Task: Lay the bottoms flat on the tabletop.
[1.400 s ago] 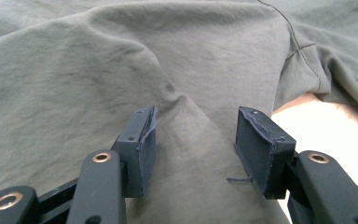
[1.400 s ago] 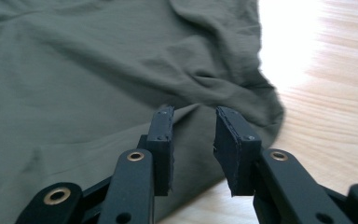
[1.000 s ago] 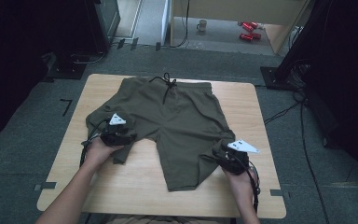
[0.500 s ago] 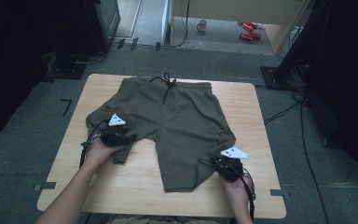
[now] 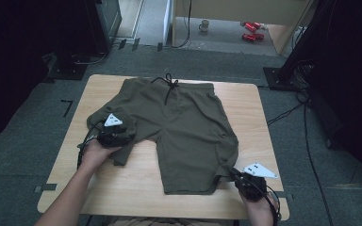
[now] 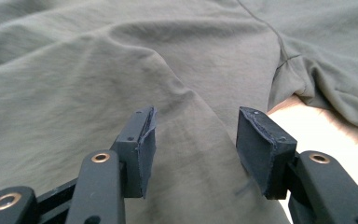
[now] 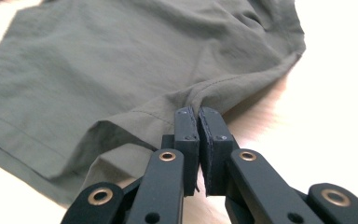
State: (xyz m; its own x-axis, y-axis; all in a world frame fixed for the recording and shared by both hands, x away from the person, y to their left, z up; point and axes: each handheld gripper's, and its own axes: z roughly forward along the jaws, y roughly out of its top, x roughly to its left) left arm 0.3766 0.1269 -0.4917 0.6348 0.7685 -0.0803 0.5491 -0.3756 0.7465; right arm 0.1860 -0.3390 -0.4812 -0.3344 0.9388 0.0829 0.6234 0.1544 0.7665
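Lying on the table: olive green shorts (image 5: 184,127) spread flat on a light wooden table (image 5: 259,108), waistband at the far edge, legs toward the person, black drawstring (image 5: 169,84) knotted at the waist
Left gripper: left gripper (image 6: 193,135) sits over the left leg of the shorts, jaws parted wide with fabric lying beneath and between them, pinching nothing; in the high view it rests at the left leg's hem (image 5: 112,136), held by the person's left hand (image 5: 94,155)
Right gripper: right gripper (image 7: 198,119) has its jaws pressed together on a fold of the right leg's hem, cloth bunching out from the tips; in the high view it sits at the near right corner of the table (image 5: 250,186)
Around: a mug (image 5: 203,25) and red cans (image 5: 251,31) on the floor beyond the table, cables (image 5: 287,113) trailing over grey carpet at the right, dark stands at both far corners
In the way: the left leg is rumpled and folded over itself beneath the left gripper
Hard to make out: the right hand is cut off by the near edge of the high view; the left and right margins of the room are too dark to read
Surface and room: pale wood grain tabletop, grey carpet floor with small black tape marks at the left
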